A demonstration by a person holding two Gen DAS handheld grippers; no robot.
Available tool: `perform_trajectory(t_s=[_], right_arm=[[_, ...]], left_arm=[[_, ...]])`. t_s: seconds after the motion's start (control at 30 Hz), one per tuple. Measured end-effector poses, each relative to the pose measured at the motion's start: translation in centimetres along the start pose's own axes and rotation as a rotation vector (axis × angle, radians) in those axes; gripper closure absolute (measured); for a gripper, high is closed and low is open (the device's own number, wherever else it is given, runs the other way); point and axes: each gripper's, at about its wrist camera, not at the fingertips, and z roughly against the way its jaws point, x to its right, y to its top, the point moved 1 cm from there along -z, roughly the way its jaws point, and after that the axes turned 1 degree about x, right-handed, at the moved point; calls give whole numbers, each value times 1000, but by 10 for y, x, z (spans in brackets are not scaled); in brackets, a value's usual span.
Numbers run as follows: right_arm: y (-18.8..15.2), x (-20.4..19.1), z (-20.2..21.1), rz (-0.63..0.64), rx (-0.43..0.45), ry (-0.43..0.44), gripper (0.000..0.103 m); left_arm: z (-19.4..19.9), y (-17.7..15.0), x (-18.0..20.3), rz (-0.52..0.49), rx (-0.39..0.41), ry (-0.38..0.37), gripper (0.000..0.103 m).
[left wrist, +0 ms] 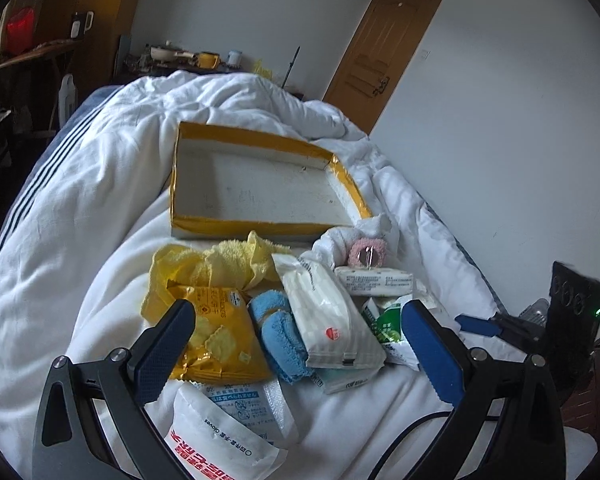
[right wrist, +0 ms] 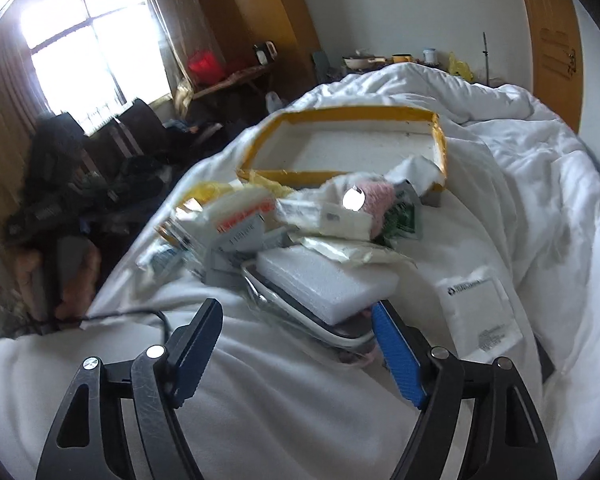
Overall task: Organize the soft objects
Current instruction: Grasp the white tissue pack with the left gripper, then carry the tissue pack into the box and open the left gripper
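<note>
Fingers: left gripper [left wrist: 296,336] and right gripper [right wrist: 296,344] both spread, holding nothing.
Blue cloth [left wrist: 278,332]: I judge it light, floppy; pinch its thick fold.

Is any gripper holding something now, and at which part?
Nothing is held. The left gripper hangs open above the pile of packets; the right gripper is open too, nothing between its fingers.

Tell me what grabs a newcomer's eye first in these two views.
The shallow yellow-taped foam tray sits empty on the white duvet. In front of it lies a jumble of soft things: yellow towel, blue cloth, white tissue pack. Both grippers hover open.
</note>
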Motion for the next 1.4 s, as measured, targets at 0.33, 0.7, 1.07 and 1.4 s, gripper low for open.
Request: perform_trajectory(t_s=[0.33, 0.7, 1.07, 1.4], right_arm=[[19, 19, -32, -87, -65, 18, 22], [11, 35, -28, -166, -32, 26, 36], [6, 29, -26, -144, -37, 58, 45], [12, 15, 6, -69, 79, 89, 47]], left_arm=[[-18, 6, 29, -137, -41, 41, 18], [-87, 9, 49, -287, -227, 130, 40], [-47, -1, 33, -194, -118, 11, 66], [-14, 15, 19, -80, -26, -142, 66]])
